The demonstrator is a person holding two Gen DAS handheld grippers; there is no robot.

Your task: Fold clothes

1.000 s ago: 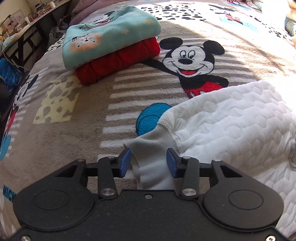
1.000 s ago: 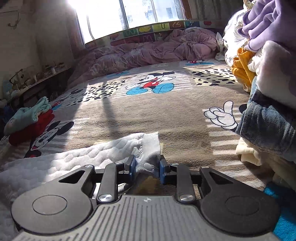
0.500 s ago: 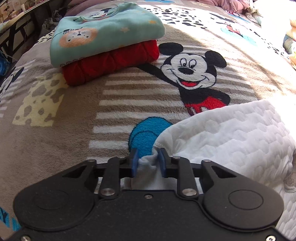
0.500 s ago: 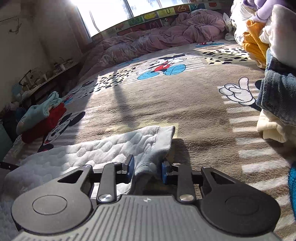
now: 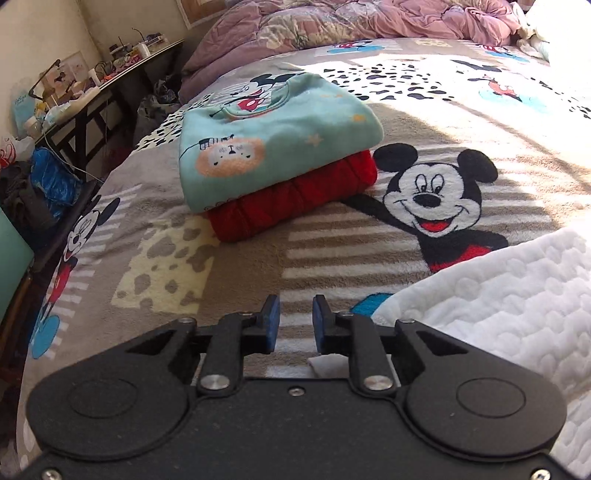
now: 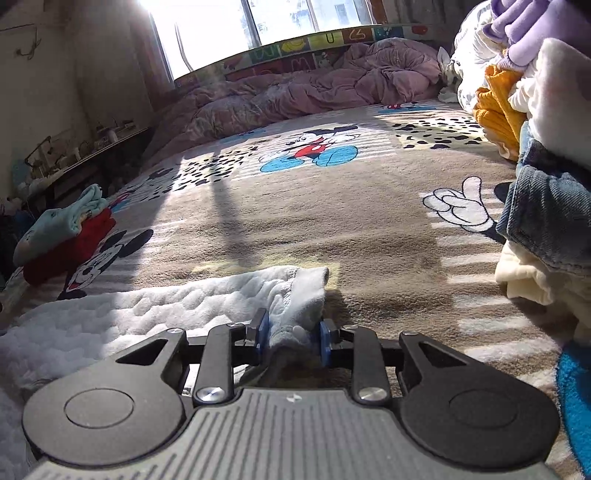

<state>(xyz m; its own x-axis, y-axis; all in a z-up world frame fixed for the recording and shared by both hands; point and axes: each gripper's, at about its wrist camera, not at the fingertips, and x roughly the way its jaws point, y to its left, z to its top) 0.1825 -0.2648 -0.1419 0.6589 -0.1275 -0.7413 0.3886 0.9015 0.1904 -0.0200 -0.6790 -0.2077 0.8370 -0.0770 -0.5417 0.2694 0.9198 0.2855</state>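
The left gripper point(image 5: 294, 320) has its blue pads parted with nothing between them; only striped blanket shows through the gap. A small scrap of white cloth peeks out below its right finger, close to the body of the tool, but it lies under the jaws rather than in them. The right gripper point(image 6: 290, 334) is clamped on the pale cuff of the white quilted garment point(image 6: 155, 310), the fabric bunched up and pinched between the two blue pads.

That garment lies flat on the Mickey Mouse blanket point(image 6: 332, 221), spreading to the left from the right gripper's grip; from the left wrist view its honeycomb-textured body point(image 5: 509, 302) fills the lower right, just beside the open left gripper and covering part of a blue patch in the print.

Further out across the bed sits a neat stack of two folded pieces: a mint-green top with a cartoon print point(image 5: 273, 136) resting on a folded red garment point(image 5: 295, 199), right next to a large smiling mouse face woven into the blanket. On the right side of the bed an unfolded heap of laundry point(image 6: 535, 147) rises high, with purple, orange, white and denim pieces piled together. At the far end a rumpled pink duvet point(image 6: 314, 88) lies under a bright window point(image 6: 258, 22). Along the left wall stands a cluttered dark side table point(image 5: 92, 85).
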